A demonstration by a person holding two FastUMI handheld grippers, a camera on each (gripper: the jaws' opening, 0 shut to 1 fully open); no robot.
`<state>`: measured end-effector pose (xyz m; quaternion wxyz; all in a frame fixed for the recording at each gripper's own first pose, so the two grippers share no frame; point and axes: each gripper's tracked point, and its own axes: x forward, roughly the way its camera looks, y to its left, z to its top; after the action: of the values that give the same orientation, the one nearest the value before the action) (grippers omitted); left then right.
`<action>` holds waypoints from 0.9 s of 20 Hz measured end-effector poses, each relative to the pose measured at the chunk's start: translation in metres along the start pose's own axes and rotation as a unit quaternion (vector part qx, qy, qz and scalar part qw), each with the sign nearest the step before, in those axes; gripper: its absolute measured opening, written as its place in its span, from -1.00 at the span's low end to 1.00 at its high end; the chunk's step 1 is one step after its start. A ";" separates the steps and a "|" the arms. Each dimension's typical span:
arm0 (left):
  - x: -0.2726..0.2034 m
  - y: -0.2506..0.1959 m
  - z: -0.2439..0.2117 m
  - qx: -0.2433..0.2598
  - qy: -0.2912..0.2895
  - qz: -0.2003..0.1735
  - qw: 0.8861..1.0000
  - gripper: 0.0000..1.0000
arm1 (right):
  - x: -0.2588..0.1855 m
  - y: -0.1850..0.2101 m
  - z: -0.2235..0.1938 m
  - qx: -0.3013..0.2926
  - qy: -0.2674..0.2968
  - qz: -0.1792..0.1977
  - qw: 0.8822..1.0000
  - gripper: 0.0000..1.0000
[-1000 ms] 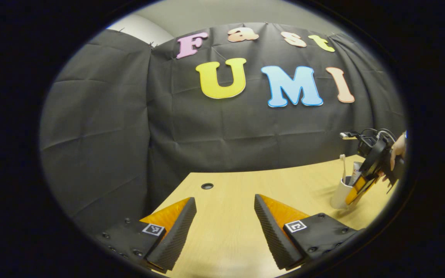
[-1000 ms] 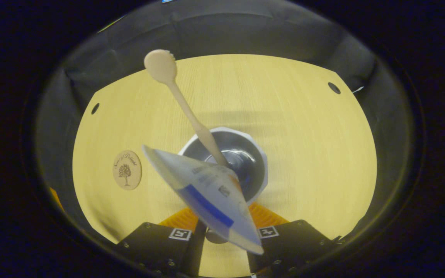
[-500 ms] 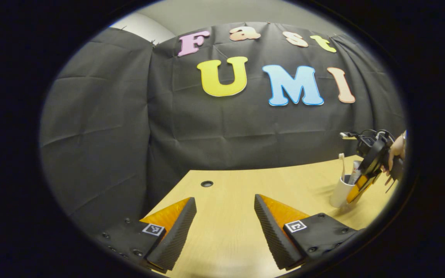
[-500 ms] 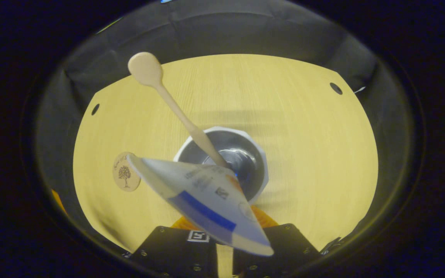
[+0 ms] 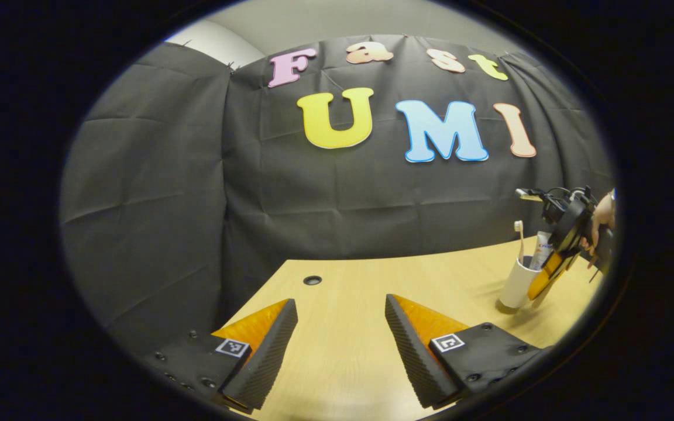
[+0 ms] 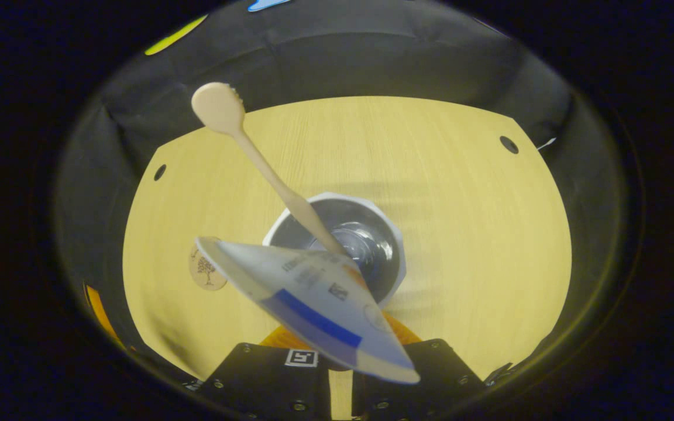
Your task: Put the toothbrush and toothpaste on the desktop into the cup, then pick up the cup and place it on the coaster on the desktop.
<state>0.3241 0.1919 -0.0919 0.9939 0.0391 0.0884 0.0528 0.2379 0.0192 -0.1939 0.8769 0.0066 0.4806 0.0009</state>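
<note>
A white cup (image 6: pixel 343 200) holds a pale toothbrush (image 6: pixel 267 171) and a white and blue toothpaste tube (image 6: pixel 313 304), both leaning left. My right gripper (image 6: pixel 337 346) is shut on the cup's near side, its fingertips hidden under the tube. A round wooden coaster (image 6: pixel 203 270) lies on the table left of the cup, partly behind the tube. In the left gripper view the cup (image 5: pixel 514 285) hangs just above the table at far right, in the right gripper (image 5: pixel 539 286), which a hand (image 5: pixel 603 216) holds. My left gripper (image 5: pixel 340 301) is open over bare wood.
The light wooden table (image 5: pixel 372 280) ends at the black cloth wall behind. It has a cable hole (image 5: pixel 312 280) at one back corner, and the right gripper view shows two such holes (image 6: pixel 509 144) (image 6: pixel 160 172).
The right gripper closed on the cup. The cup has since risen a little off the table and shifted toward the coaster. The left gripper has hardly moved.
</note>
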 end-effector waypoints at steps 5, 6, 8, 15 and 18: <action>-0.002 0.003 0.004 0.001 -0.005 -0.003 1.000 0.94 | -0.025 0.019 0.012 -0.029 -0.020 0.010 0.999 -0.82; -0.003 0.004 0.005 0.000 -0.006 -0.002 1.000 0.94 | -0.030 0.028 0.014 -0.036 -0.024 0.015 0.999 -0.82; -0.004 0.006 0.006 -0.001 -0.007 -0.002 1.000 0.94 | -0.035 0.048 0.016 -0.052 -0.028 0.026 0.998 -0.82; -0.008 0.028 0.003 -0.003 -0.010 0.007 1.000 0.94 | -0.033 0.108 0.010 -0.095 -0.026 0.047 0.994 -0.82; -0.008 0.041 -0.001 -0.006 -0.008 0.012 1.000 0.94 | -0.024 0.122 0.003 -0.104 -0.017 0.054 0.993 -0.82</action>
<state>0.3116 0.2319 -0.0882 0.9941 0.0343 0.0798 0.0650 0.2281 0.1408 -0.1711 0.8796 -0.0585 0.4620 0.0975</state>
